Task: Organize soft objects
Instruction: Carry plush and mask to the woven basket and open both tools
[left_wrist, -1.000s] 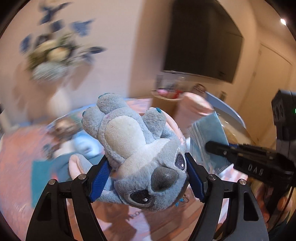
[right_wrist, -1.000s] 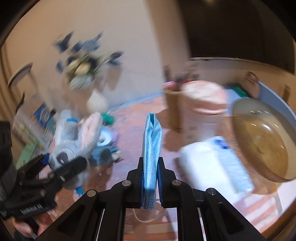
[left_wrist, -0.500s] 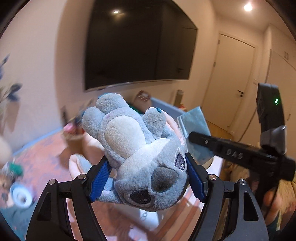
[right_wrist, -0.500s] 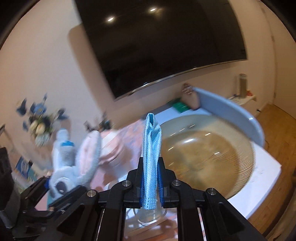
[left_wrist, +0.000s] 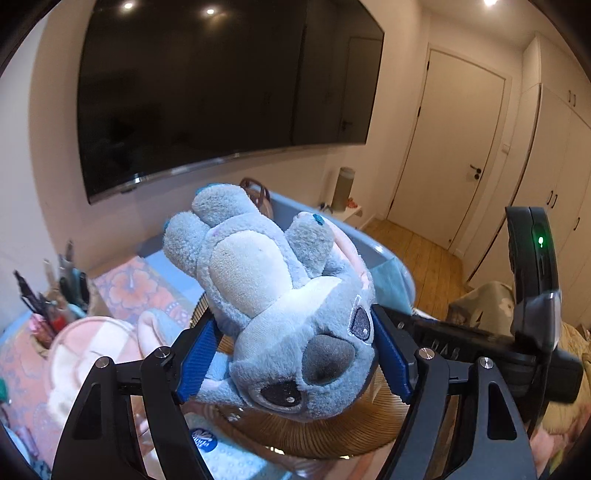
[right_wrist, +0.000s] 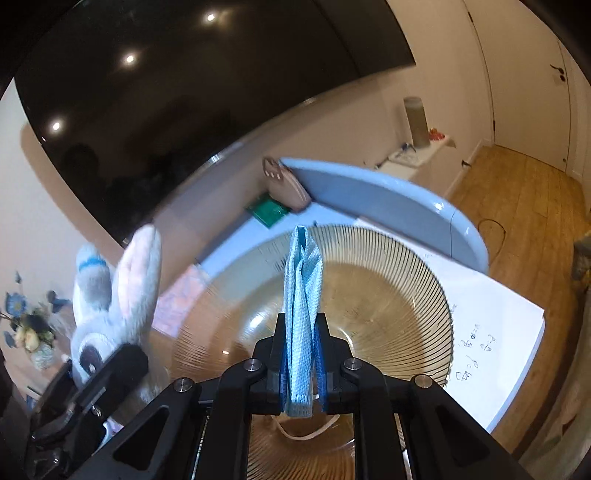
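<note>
Biggest thing here is the TV (left_wrist: 221, 92), dark, wall-mounted, reflecting a few ceiling lights. Under it sits a table (right_wrist: 491, 332) with a white top and a blue raised edge, and on that a ribbed amber glass bowl (right_wrist: 388, 295), wide and shallow.

The plush toy (left_wrist: 280, 306) is a grey-blue fuzzy critter with a pale cream belly, a big dark nose, dark shiny eyes and pink-lined ears. It's upside down, head toward the camera and feet pointing up, held in the air over the near rim of the bowl. The left gripper (left_wrist: 291, 358) is squeezed onto its head, blue pads pressed into the fur on both sides.

The face mask (right_wrist: 301, 314) is light blue, woven-looking, folded into a narrow upright strip, with a white ear loop dangling below. The right gripper (right_wrist: 302, 365) is pinched tight on its lower part, holding it right above the middle of the bowl.

Smaller stuff: a pink fluffy bundle (left_wrist: 92, 350) and a cup of pens (left_wrist: 51, 295) on the left.
</note>
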